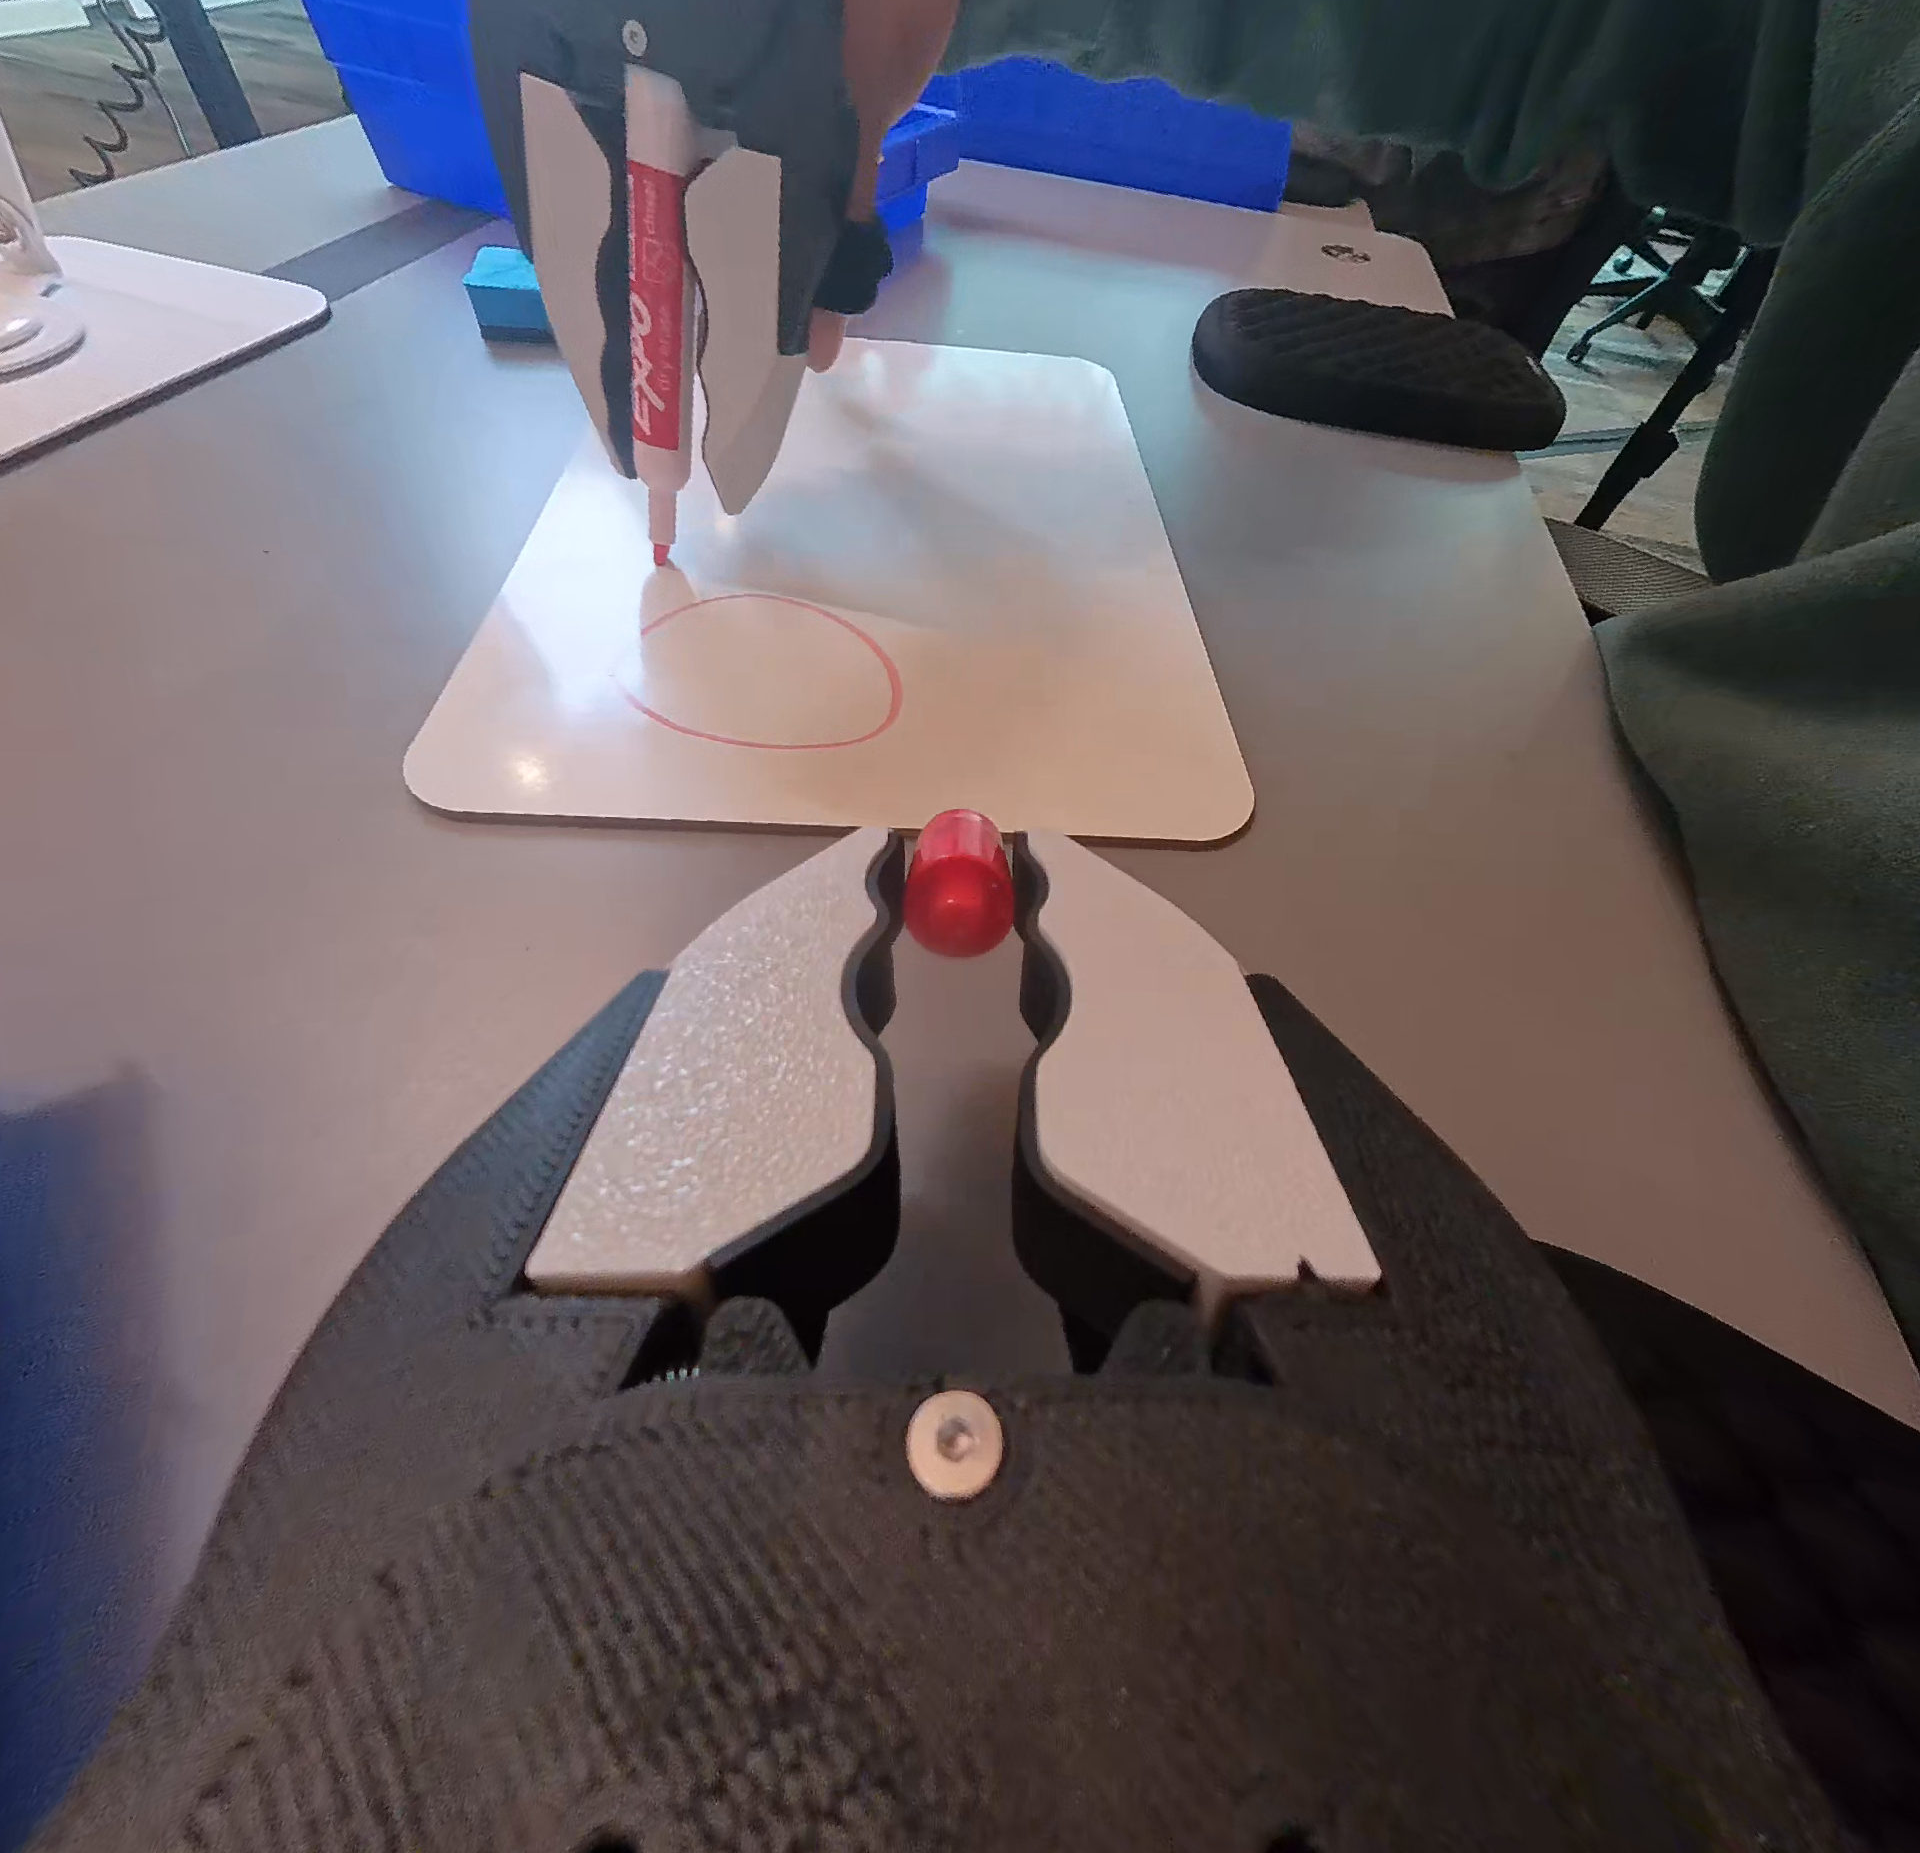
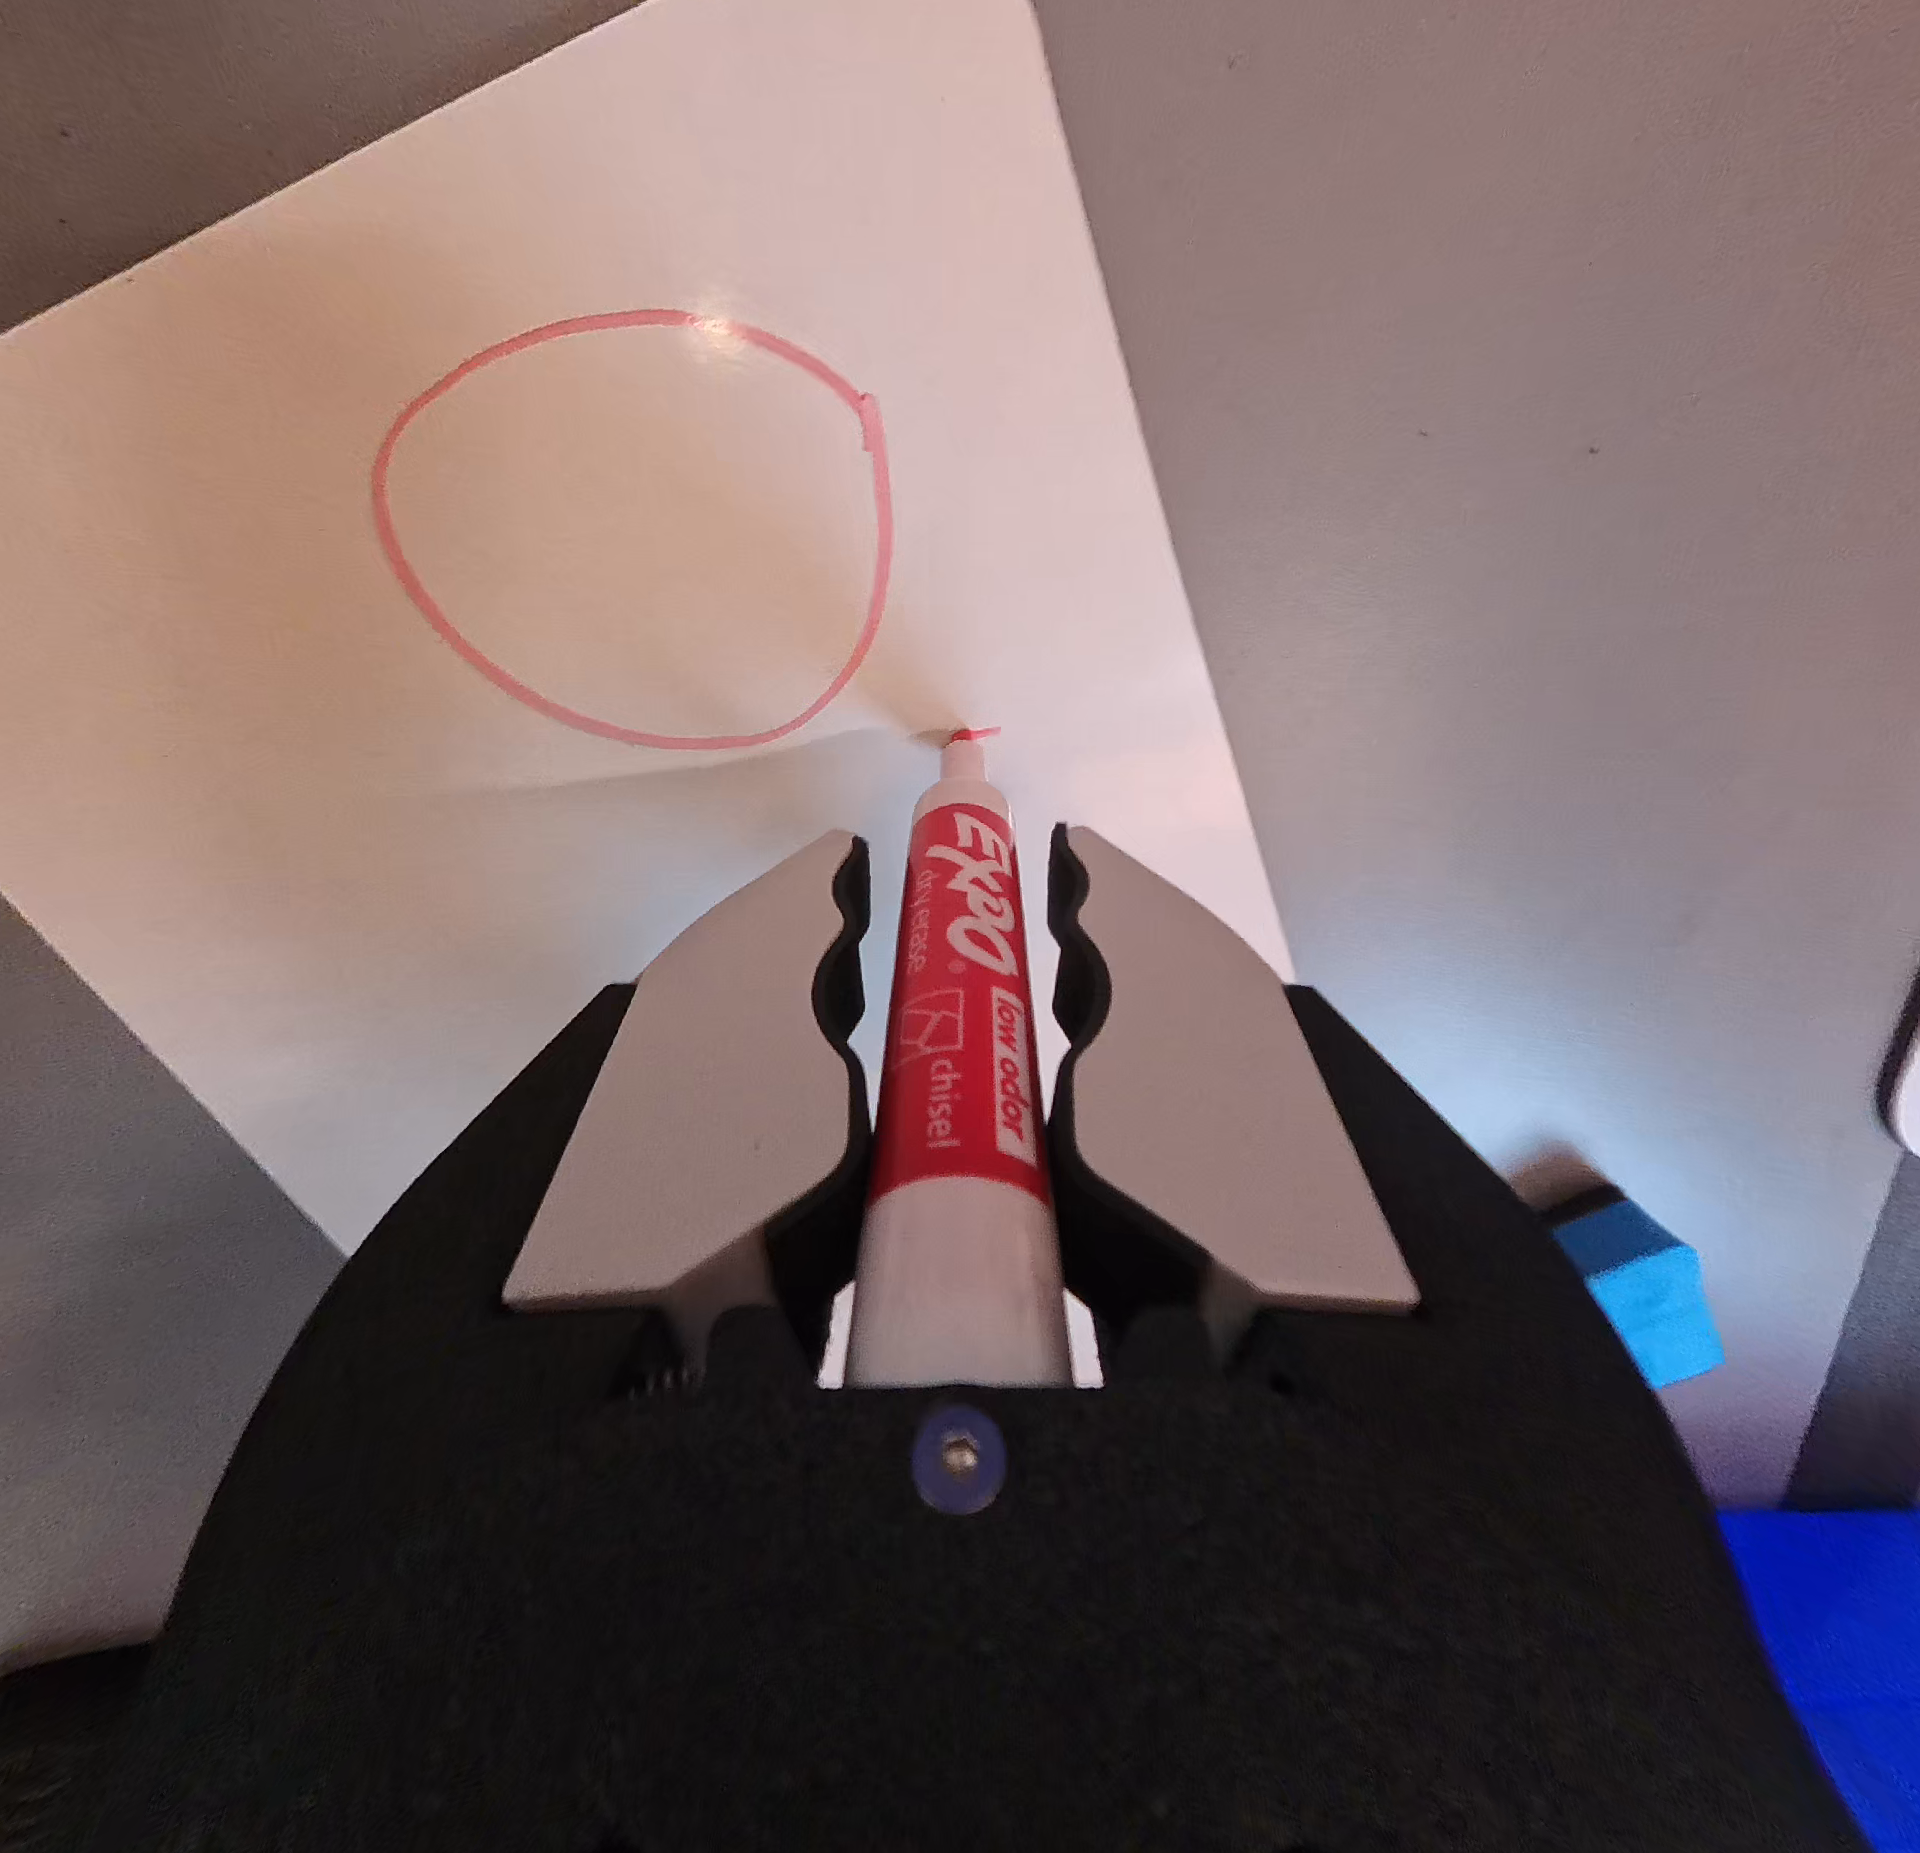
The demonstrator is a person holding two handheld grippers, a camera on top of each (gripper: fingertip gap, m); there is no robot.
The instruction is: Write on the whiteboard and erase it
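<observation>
Whiteboard [image 1: 935, 515]: white, glossy, rounded corners, lying flat on the grey table [image 1: 260, 660]. One closed red circle [image 2: 634, 525] is drawn on it. Right gripper [image 2: 956, 847] is clamped on a red-labelled marker [image 2: 961, 1024], uncapped, tip touching the board just beside the circle. Left gripper [image 1: 956, 847] grips the red cap [image 1: 958, 894] at the board's near edge. Blue eraser [image 1: 506, 286] lies on the table beyond the board.
</observation>
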